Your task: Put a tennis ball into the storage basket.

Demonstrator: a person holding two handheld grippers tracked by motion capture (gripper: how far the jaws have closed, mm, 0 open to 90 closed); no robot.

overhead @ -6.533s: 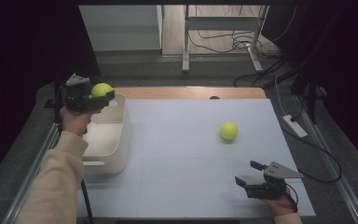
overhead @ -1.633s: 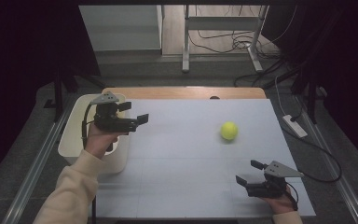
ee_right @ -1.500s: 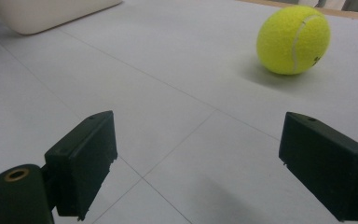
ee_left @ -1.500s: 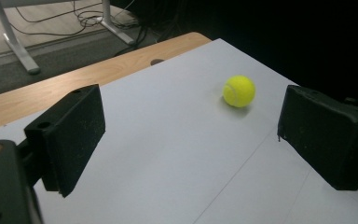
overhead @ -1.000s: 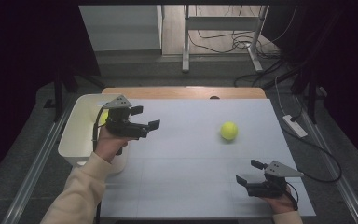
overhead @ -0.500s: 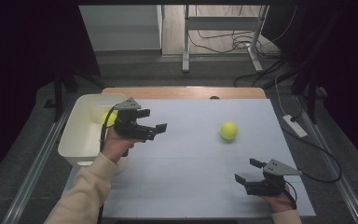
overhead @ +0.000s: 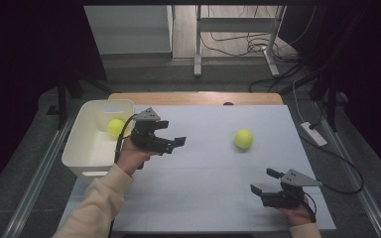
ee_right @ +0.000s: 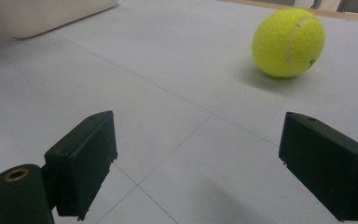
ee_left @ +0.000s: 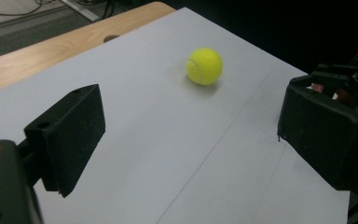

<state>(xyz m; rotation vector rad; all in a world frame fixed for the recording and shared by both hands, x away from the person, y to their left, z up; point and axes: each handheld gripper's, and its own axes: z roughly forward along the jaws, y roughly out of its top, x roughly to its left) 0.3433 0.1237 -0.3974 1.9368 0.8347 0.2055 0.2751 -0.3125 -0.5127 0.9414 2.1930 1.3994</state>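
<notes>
The left gripper (overhead: 171, 144) is held above the white table (overhead: 203, 193) just beside the white bin (overhead: 87, 148), jaws spread wide with nothing between them. One tennis ball (overhead: 115, 127) lies inside the bin near its far right corner. A second tennis ball (overhead: 243, 139) rests on the table, right of centre, well apart from both grippers. The right gripper (overhead: 263, 183) sits low at the table's near right, jaws likewise parted and empty, pointing left.

The left gripper (overhead: 174, 143) dropped its ball (overhead: 115, 127) into the bin (overhead: 82, 159), moving right.
</notes>
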